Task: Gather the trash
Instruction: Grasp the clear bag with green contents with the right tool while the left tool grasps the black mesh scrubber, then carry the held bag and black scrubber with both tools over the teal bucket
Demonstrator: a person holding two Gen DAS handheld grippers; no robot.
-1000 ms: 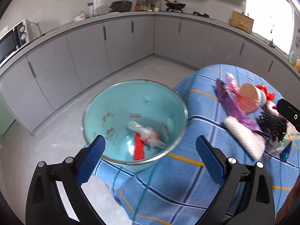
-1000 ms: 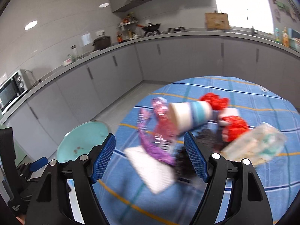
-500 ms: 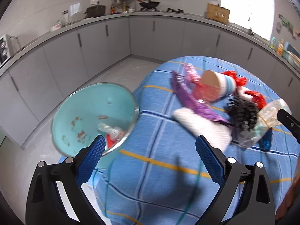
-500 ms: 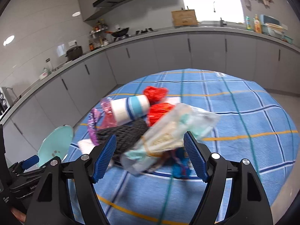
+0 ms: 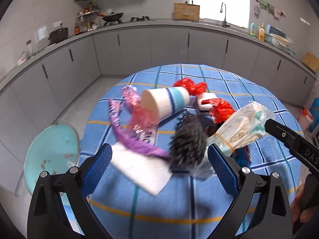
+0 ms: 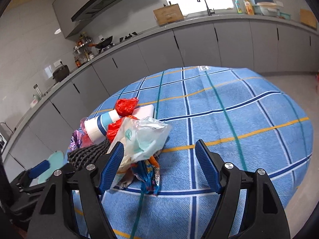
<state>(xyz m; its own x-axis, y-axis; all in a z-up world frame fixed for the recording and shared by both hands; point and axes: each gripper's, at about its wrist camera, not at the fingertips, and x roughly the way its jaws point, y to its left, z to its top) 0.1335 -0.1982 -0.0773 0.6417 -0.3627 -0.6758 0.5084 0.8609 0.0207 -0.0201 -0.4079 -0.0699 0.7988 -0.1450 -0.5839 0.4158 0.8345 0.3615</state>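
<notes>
Both grippers, left (image 5: 157,167) and right (image 6: 159,167), hover with fingers apart and empty over the trash pile (image 5: 179,123) on the desk (image 6: 229,109), so a pick seems next: close on one piece, likely the clear bag (image 6: 143,137). The teal bowl (image 5: 49,155) at the desk's left edge shows only specks; any trash inside is hidden.

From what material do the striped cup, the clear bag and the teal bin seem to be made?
Striped cup: likely paper, matte white wall with printed blue bands.
Clear bag: thin plastic film, see-through, crinkled and glossy.
Teal bin: a metallic-looking rim, and a smooth teal inside; plastic or coated metal, I cannot tell.
</notes>
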